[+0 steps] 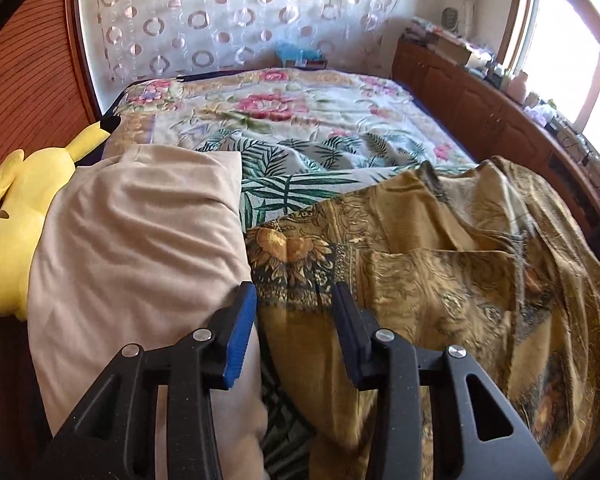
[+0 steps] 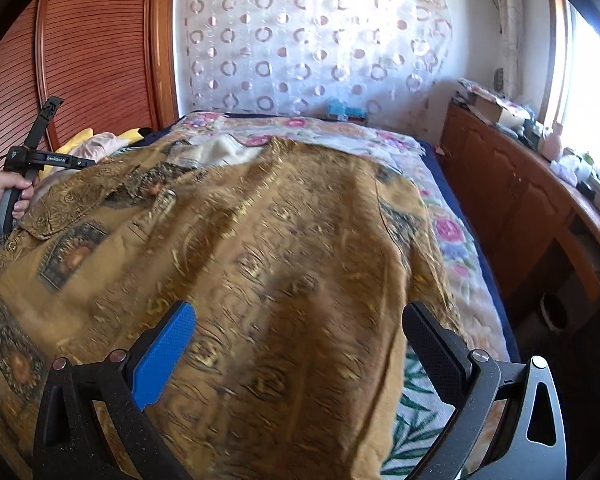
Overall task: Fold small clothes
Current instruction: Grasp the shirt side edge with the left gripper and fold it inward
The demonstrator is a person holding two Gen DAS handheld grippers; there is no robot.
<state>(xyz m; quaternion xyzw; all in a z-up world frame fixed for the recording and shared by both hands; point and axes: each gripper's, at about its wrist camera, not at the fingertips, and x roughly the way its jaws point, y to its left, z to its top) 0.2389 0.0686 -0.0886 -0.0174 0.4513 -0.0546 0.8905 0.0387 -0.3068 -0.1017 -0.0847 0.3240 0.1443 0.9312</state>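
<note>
shirt: the mustard patterned shirt [image 2: 268, 240] lies spread on the bed [image 2: 452, 240], its length running away from me toward the curtain; in my left view it fills the right half [image 1: 440, 280].
left gripper: my left gripper [image 1: 296, 312] stands partly open above the shirt's left border, with cloth showing in the gap. The pads do not press on it that I can see, so I call it apart, not clamped.
right gripper: my right gripper [image 2: 300, 344] is spread wide over the shirt's near hem, nothing pinched.
key relation: the shirt's left edge lies straight ahead of and under my left tool, and the near right corner sits just inside my right one's far jaw. Each hand is nearest its own side.
neighbours: a beige pillow [image 1: 140, 248] touches the left edge of the shirt, with a yellow plush [image 1: 16, 232] beyond it.
judgement: I reckon the next move is a pinch on each side, keeping the left jaws off the pillow.
</note>
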